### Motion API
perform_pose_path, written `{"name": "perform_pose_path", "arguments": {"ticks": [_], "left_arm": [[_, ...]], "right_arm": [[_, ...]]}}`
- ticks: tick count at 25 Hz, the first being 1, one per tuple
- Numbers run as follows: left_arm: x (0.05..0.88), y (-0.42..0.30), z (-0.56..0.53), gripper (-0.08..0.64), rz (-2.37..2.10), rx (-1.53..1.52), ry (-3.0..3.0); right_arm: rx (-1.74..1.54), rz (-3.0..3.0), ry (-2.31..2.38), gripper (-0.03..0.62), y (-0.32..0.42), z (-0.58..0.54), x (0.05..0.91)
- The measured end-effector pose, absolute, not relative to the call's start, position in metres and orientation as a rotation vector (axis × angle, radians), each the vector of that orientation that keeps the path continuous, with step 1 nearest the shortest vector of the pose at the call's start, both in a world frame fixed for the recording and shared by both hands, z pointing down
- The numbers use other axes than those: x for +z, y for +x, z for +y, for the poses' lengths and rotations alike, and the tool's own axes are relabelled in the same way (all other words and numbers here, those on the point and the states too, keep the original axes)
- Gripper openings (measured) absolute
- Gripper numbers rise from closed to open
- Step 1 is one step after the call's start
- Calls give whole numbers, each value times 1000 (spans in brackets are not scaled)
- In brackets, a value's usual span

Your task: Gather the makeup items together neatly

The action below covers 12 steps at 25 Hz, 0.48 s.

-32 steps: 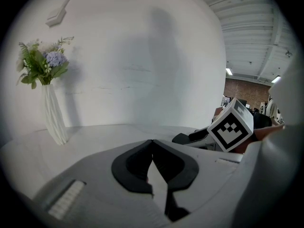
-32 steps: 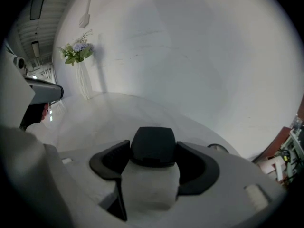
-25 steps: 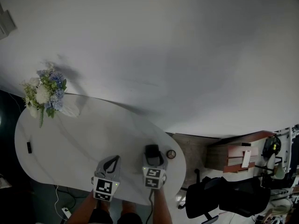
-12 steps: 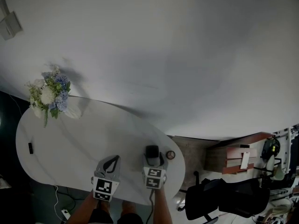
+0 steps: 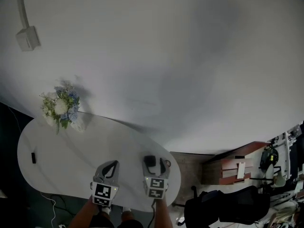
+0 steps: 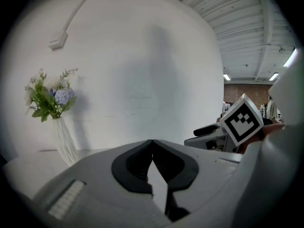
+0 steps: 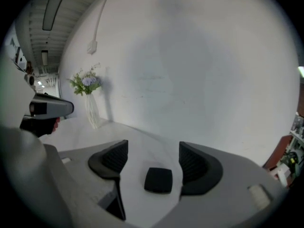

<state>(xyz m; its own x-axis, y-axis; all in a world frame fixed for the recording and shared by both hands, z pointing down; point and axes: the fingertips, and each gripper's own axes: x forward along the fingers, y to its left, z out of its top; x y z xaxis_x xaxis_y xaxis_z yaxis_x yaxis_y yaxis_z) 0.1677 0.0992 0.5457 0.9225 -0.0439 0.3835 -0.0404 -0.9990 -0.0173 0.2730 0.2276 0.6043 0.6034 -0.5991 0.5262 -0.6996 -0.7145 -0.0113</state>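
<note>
Our right gripper (image 7: 153, 156) has just been opening its jaws. They stand wide to free the black compact (image 7: 158, 180), which lies untouched between them at the table's (image 5: 71, 148) near right end. Our left gripper (image 6: 152, 145) is closed and empty.

Plain white wall (image 5: 166, 56) is filling most of the view, with a conduit (image 5: 20, 6) running down it into a small box (image 5: 27, 38). White oval table (image 5: 61, 151) is standing by it, carrying blue and white flowers (image 5: 61, 107) at its far left end. Wooden cabinet (image 5: 228, 167) and black office chair (image 5: 228, 205) are sitting off to the right. Strip lights (image 6: 227, 77) are glowing under a ribbed ceiling (image 6: 247, 13)
</note>
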Motion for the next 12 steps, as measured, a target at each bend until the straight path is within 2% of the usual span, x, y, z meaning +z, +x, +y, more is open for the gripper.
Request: {"name": "perform_pose_path", "arguments": {"ticks": [10, 12], "left_arm": [[468, 156, 95, 11, 55, -403, -3049], [458, 152, 96, 11, 50, -379, -3049]], "right_arm": [[507, -1179, 2743, 312, 236, 225, 501], [458, -1178, 2751, 258, 227, 225, 487]]}}
